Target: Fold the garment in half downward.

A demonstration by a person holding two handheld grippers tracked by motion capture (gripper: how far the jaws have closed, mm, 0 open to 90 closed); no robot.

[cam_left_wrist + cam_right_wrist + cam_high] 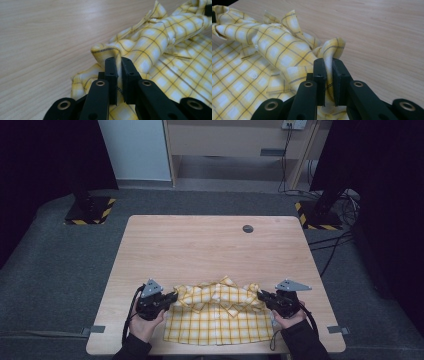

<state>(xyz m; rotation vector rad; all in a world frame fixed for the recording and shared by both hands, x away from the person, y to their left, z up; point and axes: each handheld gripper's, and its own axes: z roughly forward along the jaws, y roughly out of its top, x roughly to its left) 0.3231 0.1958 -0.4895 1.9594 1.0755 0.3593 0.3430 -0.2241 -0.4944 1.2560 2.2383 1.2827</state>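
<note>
We scan all three views for anything to read, and no word, brand, label or number can be made out. The nearest things to signs are the yellow-and-black hazard stripes: we spot them on the stand base [89, 211] at the far left of the floor, and again on the stand base [320, 216] at the far right. The wall socket [294, 124] at the top edge is too small and blurred for us to read.

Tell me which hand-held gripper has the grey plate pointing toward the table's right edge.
The right hand-held gripper; the left hand-held gripper carries a smaller-looking plate, tilted upward.
</note>
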